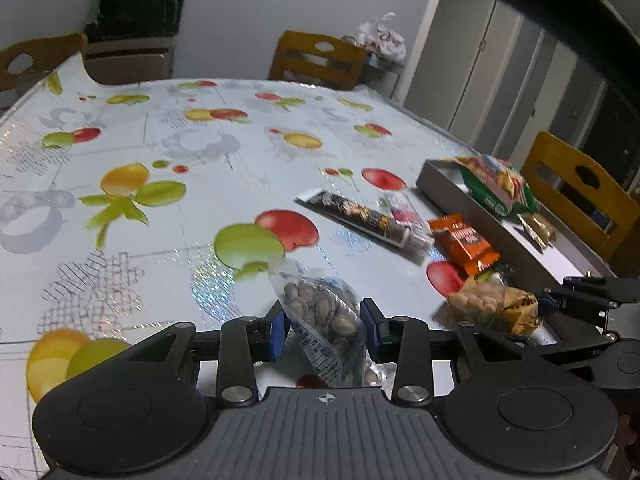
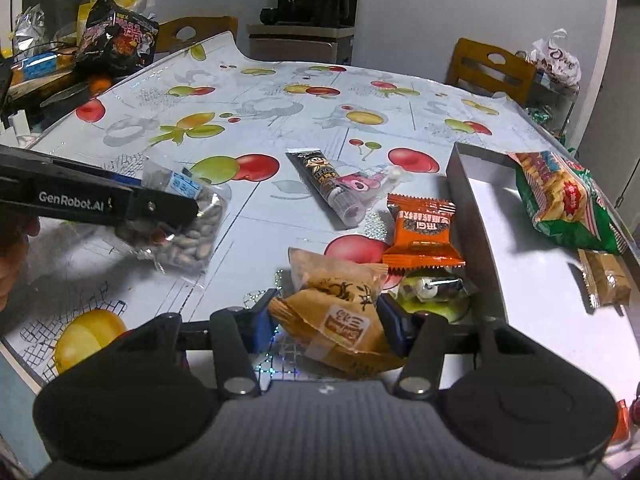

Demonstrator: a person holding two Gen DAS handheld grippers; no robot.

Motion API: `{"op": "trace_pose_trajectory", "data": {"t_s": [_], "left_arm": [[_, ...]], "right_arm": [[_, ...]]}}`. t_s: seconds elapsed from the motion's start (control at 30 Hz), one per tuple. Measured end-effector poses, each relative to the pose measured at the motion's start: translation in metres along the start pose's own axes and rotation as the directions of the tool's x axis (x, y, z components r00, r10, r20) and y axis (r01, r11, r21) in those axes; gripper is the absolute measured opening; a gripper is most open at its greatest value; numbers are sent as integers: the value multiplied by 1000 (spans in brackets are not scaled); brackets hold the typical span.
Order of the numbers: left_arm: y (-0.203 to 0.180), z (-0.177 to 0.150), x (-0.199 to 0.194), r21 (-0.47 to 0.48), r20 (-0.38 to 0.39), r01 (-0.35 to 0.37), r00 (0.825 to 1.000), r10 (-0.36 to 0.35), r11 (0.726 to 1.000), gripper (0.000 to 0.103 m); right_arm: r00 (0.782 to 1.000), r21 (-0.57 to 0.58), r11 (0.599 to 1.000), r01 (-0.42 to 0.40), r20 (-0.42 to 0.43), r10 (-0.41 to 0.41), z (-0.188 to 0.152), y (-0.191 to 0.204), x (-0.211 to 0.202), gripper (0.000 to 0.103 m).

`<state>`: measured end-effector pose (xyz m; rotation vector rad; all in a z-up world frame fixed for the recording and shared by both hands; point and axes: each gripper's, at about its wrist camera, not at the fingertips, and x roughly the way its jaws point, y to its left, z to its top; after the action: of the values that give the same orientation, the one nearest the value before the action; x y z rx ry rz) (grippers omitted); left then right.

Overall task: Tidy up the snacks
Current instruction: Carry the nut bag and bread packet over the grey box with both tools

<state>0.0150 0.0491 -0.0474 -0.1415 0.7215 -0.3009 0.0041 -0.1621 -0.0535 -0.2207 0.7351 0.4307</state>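
My left gripper (image 1: 324, 330) is shut on a clear bag of seeds (image 1: 324, 316) and holds it above the table; the bag (image 2: 188, 224) and the gripper (image 2: 160, 210) also show in the right wrist view. My right gripper (image 2: 328, 320) is shut on a tan snack packet (image 2: 340, 312), which also shows in the left wrist view (image 1: 492, 308). A grey tray (image 2: 476, 216) at the right holds a green-and-red cracker bag (image 2: 564, 200) and a small brown packet (image 2: 606, 280). An orange packet (image 2: 422, 232) and a dark tube snack (image 2: 320, 176) lie beside the tray.
The table wears a fruit-print cloth (image 1: 180, 152). A small dark-and-yellow candy (image 2: 432, 288) lies by the tray wall. A black noodle pack (image 2: 116, 36) and clutter sit at the far left. Wooden chairs (image 1: 316, 60) stand around the table.
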Motion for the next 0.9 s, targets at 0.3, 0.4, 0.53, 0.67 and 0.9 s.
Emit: {"op": "trace_pose_trajectory", "data": {"t_s": [0.3, 0.4, 0.53, 0.67, 0.9], "left_arm": [[-5, -2, -1, 10, -2, 20, 1000, -20, 1000, 37], [-10, 0, -9, 38, 35, 15, 999, -16, 999, 35], [-18, 8, -20, 78, 87, 8, 996, -15, 997, 34], [-30, 17, -29, 121, 131, 2, 991, -18, 993, 34], [-51, 34, -34, 171, 177, 12, 983, -42, 985, 34]], "right_arm": [[999, 2, 1000, 2, 32, -2, -3, 0, -8, 47], [999, 3, 1000, -5, 47, 5, -3, 0, -11, 47], [996, 11, 1000, -10, 84, 9, 0, -3, -20, 47], [992, 26, 1000, -16, 126, 13, 6, -8, -33, 47], [980, 61, 998, -4, 196, -8, 10, -25, -60, 47]]}}
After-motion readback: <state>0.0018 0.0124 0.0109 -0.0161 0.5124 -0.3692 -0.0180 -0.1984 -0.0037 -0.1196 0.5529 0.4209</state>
